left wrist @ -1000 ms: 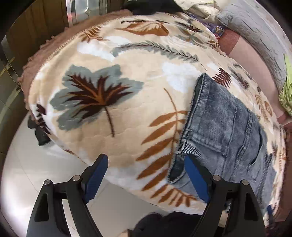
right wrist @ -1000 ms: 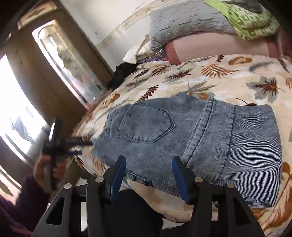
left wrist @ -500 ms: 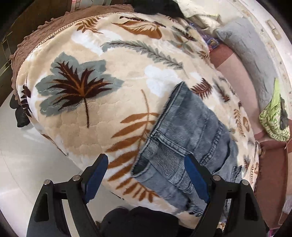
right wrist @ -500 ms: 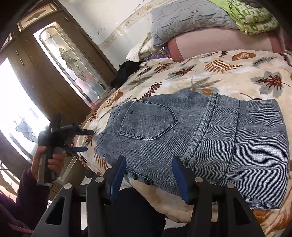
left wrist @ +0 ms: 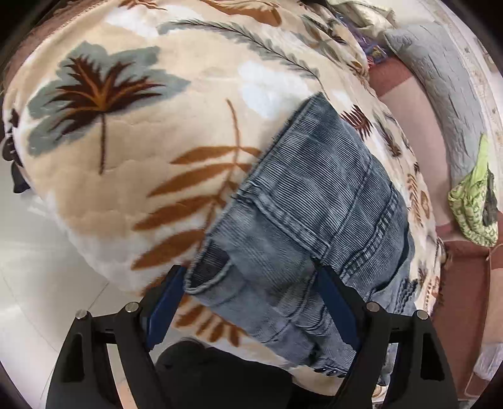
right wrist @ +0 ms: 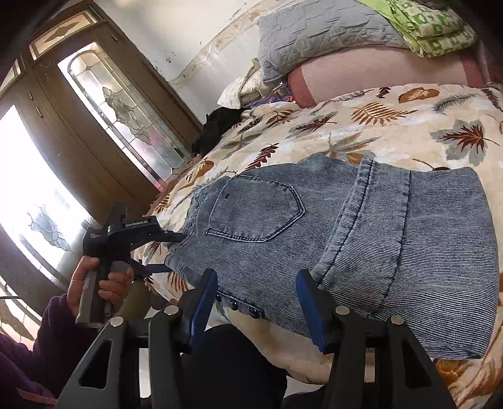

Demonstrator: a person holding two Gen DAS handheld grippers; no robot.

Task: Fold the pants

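Observation:
Blue-grey denim pants (right wrist: 345, 239) lie folded on a leaf-print blanket (right wrist: 393, 126), back pocket up, a folded leg layer on the right. In the left wrist view the pants (left wrist: 314, 214) reach the bed's near edge. My left gripper (left wrist: 248, 299) is open, its jaws on either side of the pants' near end, with cloth between them. It also shows in the right wrist view (right wrist: 163, 251) at the pants' left end. My right gripper (right wrist: 256, 302) is open at the pants' near edge, holding nothing.
Grey pillow (right wrist: 320, 34), green folded cloth (right wrist: 430, 25) and pink bedding (right wrist: 377, 78) lie at the bed's head. A black garment (right wrist: 217, 129) sits at the far side. Wooden doors with glass panels (right wrist: 119, 113) stand at the left. White tile floor (left wrist: 37, 258) lies beside the bed.
My left gripper has moved right and in towards the pants' end, so the denim now lies between its open jaws. My right gripper has barely moved.

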